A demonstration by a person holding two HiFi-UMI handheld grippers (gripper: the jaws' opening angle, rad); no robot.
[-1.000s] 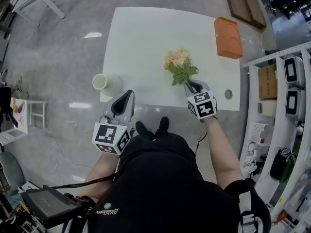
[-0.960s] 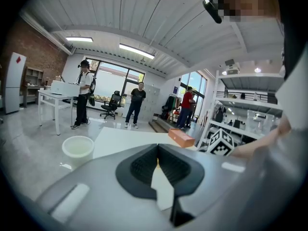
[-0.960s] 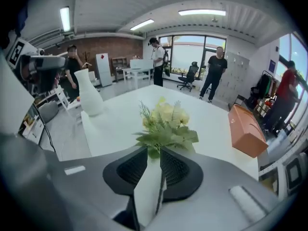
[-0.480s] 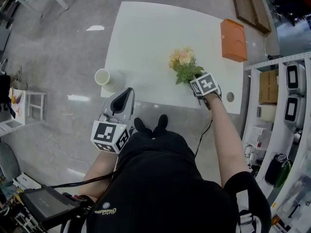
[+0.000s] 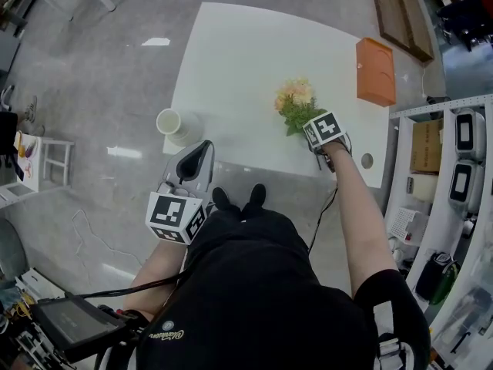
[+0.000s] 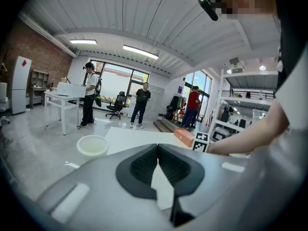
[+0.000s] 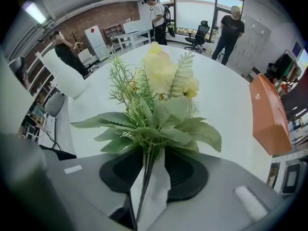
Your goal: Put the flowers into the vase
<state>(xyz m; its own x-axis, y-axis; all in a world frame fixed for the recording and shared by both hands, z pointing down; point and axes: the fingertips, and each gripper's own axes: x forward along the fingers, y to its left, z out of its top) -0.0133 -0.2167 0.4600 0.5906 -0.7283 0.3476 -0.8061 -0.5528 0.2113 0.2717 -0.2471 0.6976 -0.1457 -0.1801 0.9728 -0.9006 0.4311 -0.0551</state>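
A bunch of pale yellow and peach flowers (image 5: 295,99) with green leaves rests on the white table (image 5: 231,52), right of centre. My right gripper (image 5: 312,126) points steeply down at its near end. In the right gripper view the thin stems (image 7: 147,170) run through the gap between the jaws, which have just been closing; table still shows beside the stems, so the right gripper (image 7: 154,153) is open. The white vase (image 5: 171,122) stands at the table's left front edge. My left gripper (image 5: 205,146) hangs shut and empty in front of the table, vase (image 6: 92,146) ahead and to its left.
An orange box (image 5: 376,72) lies at the table's far right. A round hole (image 5: 367,160) sits in the near right corner. Shelving (image 5: 462,153) with equipment lines the right side. Several people stand far off by desks (image 6: 62,93).
My right gripper has tipped downward and slid up the stems toward the leaves, over the table. The bunch now rests on the table. The left gripper has kept still.
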